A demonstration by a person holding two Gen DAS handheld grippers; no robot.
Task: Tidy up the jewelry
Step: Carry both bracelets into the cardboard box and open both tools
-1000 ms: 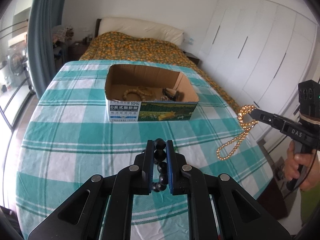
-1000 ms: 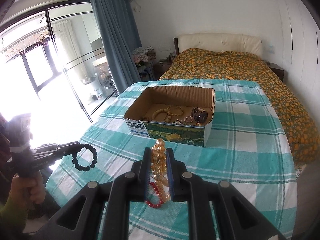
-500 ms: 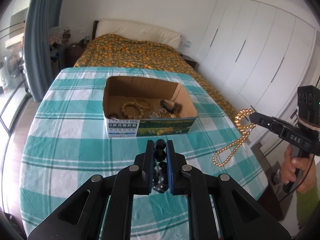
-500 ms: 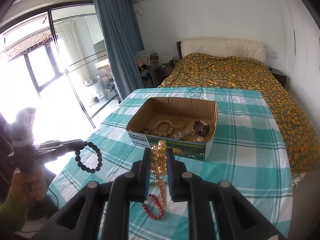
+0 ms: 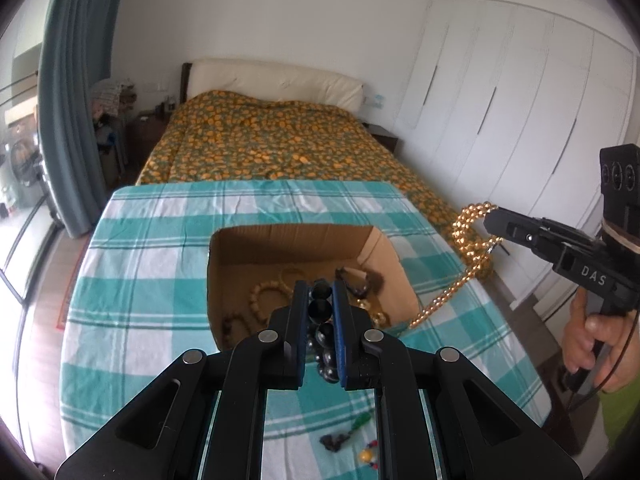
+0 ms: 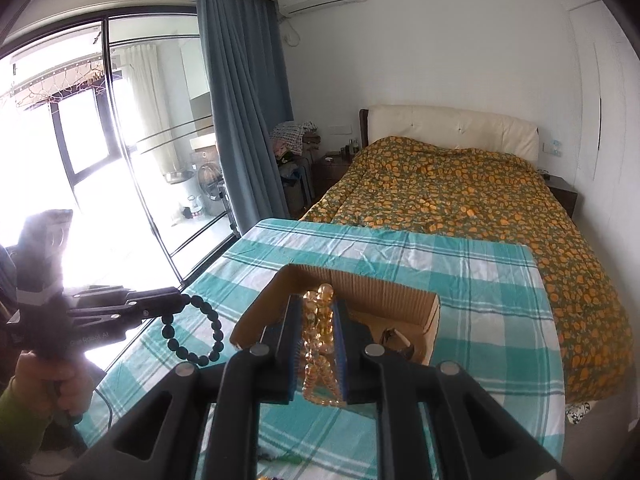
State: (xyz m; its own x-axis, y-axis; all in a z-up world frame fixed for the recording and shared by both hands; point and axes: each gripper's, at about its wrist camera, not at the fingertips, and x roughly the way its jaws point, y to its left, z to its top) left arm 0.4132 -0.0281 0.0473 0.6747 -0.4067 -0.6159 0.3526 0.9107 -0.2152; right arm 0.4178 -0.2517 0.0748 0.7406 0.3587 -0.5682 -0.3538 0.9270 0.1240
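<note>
your left gripper (image 5: 321, 294) was pinched on a black bead bracelet (image 5: 322, 332), its loop hanging free below the fingers over the near edge of the cardboard box (image 5: 384, 256). your right gripper (image 6: 317, 322) was clamped on a golden bead necklace (image 6: 318, 336), the strand trailing down beside the box's right wall in the left wrist view. the box sat open on the teal checked tablecloth (image 5: 152, 248), with a tan bead bracelet (image 5: 264, 300) and other pieces lying inside. a few small trinkets (image 5: 344, 436) lay on the cloth near you. your right hand (image 5: 596, 332) gripped its handle off the table's edge.
</note>
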